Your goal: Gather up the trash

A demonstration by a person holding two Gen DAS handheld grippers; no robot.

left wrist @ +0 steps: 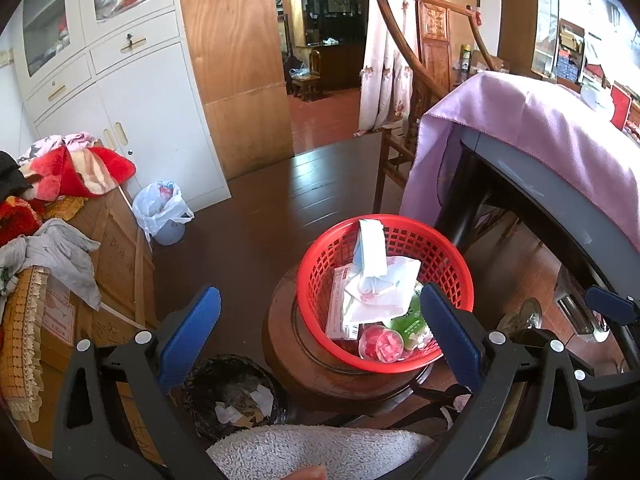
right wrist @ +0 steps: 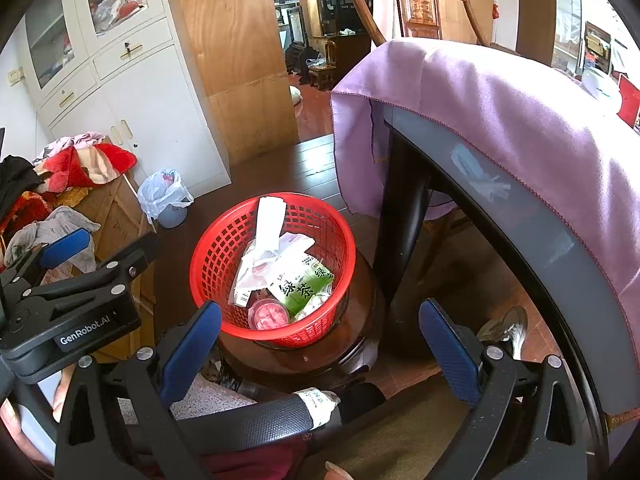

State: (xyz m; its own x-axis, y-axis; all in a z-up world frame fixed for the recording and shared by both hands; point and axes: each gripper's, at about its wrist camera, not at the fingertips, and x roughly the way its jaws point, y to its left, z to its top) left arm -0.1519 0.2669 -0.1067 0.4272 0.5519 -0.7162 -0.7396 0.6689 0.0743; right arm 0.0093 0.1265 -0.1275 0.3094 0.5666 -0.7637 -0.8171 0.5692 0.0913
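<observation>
A red plastic basket (left wrist: 448, 256) stands on a round dark wooden stool (left wrist: 288, 360). It holds trash: a white carton (left wrist: 370, 252), crumpled white wrappers (left wrist: 384, 296), a green tea packet (right wrist: 306, 286) and a clear cup with pink contents (left wrist: 380, 344). The basket also shows in the right wrist view (right wrist: 216, 256). My left gripper (left wrist: 320, 340) is open and empty, above and in front of the basket. My right gripper (right wrist: 320, 348) is open and empty, just short of the basket's near rim.
A table with a purple cloth (left wrist: 540, 132) stands at the right, its dark leg (right wrist: 400, 220) beside the stool. A dark wicker bin (left wrist: 232, 396) with paper sits on the floor at the lower left. A small bin with a white bag (left wrist: 164, 212) stands by the white cabinet (left wrist: 132, 120). A wooden crate with clothes (left wrist: 60, 200) is at the left.
</observation>
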